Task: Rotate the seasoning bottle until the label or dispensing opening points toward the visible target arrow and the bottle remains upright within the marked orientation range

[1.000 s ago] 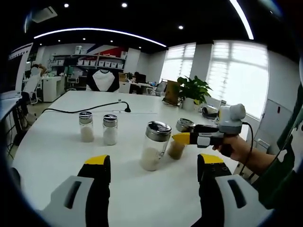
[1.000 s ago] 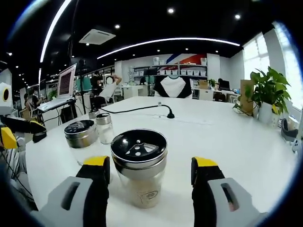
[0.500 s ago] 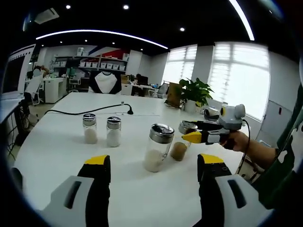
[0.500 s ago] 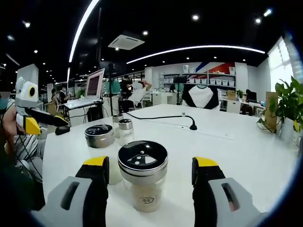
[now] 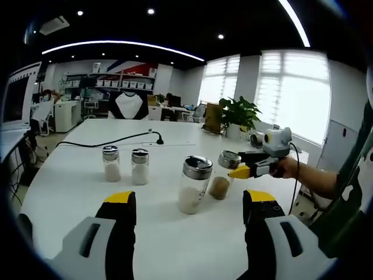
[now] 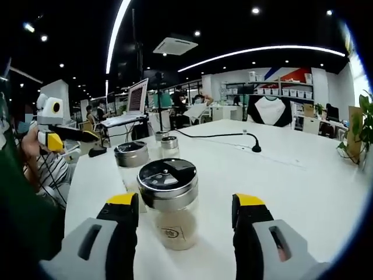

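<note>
Standing between the parted jaws of the right gripper [image 6: 185,211] in the right gripper view, the seasoning bottle [image 6: 168,202] is upright on the white desk [image 6: 303,181], touched by neither yellow-tipped jaw as far as the view shows. Its steel lid has dispensing holes facing up, and pale brown seasoning fills the lower glass. A small round mark sits on the glass facing the camera. Just behind it to the left stands a second steel-lidded jar [image 6: 132,168], and farther back two small shakers [image 6: 169,146] stand side by side.

From the left gripper view, the left gripper [image 5: 189,211] hangs released over the near edge of the desk, well short of the jars. The jar of white seasoning [image 5: 193,184] stands ahead, between its jaws in the picture. The seasoning bottle [image 5: 222,175] is just beyond it, to the right. A black cable [image 5: 111,140] crosses the far side.
</note>
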